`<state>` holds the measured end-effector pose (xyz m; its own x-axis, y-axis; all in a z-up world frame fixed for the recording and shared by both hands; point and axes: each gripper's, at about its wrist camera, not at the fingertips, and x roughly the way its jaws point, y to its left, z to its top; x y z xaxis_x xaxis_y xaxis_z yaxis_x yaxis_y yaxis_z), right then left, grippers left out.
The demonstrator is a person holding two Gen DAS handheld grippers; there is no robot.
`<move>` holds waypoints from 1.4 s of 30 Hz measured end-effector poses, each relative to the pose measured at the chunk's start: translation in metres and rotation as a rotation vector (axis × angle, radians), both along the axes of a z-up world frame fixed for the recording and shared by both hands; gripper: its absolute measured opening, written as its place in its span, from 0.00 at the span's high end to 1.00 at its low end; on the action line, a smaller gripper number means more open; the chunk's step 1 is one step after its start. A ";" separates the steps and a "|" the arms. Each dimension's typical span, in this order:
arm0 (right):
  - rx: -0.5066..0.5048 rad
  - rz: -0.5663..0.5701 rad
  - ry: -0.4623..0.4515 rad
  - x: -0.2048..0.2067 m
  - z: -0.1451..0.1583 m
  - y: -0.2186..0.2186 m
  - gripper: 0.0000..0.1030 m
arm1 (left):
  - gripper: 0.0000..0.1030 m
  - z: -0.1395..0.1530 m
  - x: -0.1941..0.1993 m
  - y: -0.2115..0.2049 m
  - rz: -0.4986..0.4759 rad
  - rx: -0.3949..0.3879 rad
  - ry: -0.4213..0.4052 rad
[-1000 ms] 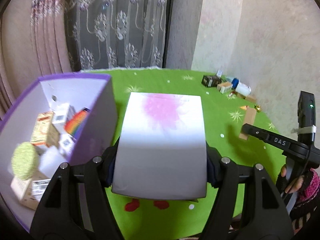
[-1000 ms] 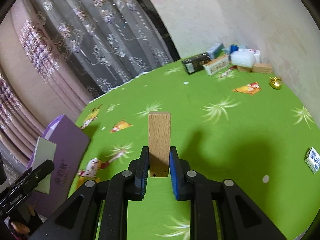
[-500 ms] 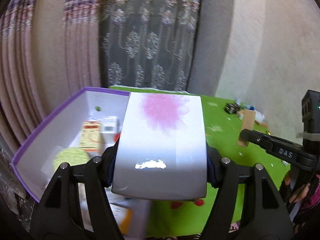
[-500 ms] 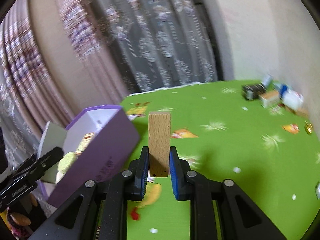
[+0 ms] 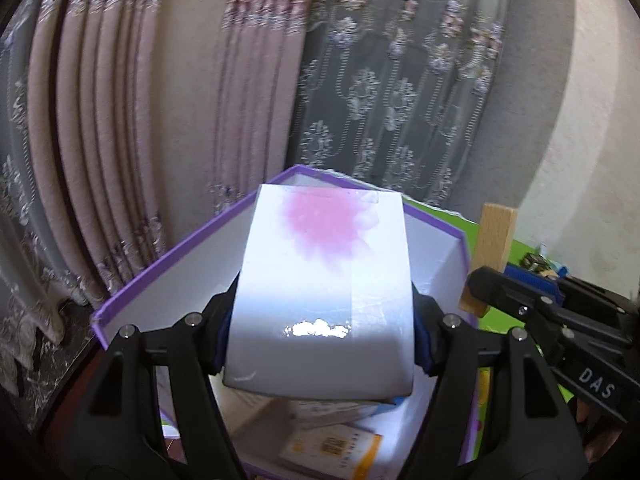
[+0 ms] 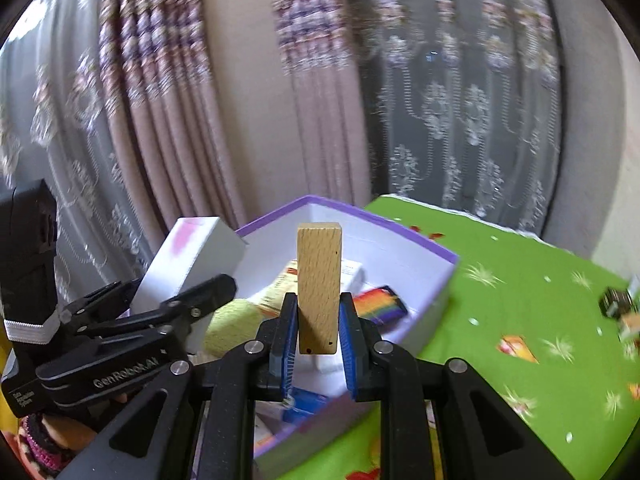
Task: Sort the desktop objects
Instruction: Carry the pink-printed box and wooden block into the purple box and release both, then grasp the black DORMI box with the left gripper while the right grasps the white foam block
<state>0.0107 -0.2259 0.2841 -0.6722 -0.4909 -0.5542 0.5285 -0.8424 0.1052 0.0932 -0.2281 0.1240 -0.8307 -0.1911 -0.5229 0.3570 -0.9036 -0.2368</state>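
My left gripper (image 5: 320,328) is shut on a white box with a pink flower print (image 5: 324,292) and holds it above the open purple storage box (image 5: 168,252). My right gripper (image 6: 318,332) is shut on an upright wooden block (image 6: 319,284), also over the purple storage box (image 6: 404,236). The wooden block (image 5: 490,252) and the right gripper show at the right of the left wrist view. The white box (image 6: 188,260) and the left gripper show at the left of the right wrist view. The storage box holds several small packets, a yellow-green sponge (image 6: 232,328) and a rainbow-striped item (image 6: 380,304).
The green patterned tablecloth (image 6: 520,304) spreads to the right with small snack packets (image 6: 516,348) on it. A dark small box (image 6: 616,302) lies at the far right. Pink and grey lace curtains (image 5: 240,100) hang behind the table.
Both grippers have swung left with their loads and now hang over the purple storage box. The view has turned from the table toward the curtains.
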 end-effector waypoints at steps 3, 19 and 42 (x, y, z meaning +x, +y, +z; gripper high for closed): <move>0.024 -0.001 0.018 0.000 -0.001 -0.011 0.75 | 0.07 -0.005 0.002 -0.008 0.050 0.015 -0.007; -0.078 -0.076 0.019 -0.006 0.005 0.040 0.43 | 0.02 -0.002 0.004 0.013 0.044 -0.037 -0.012; 0.013 -0.521 0.062 0.005 -0.027 0.241 0.22 | 0.01 -0.016 -0.082 0.222 -0.337 -0.286 -0.184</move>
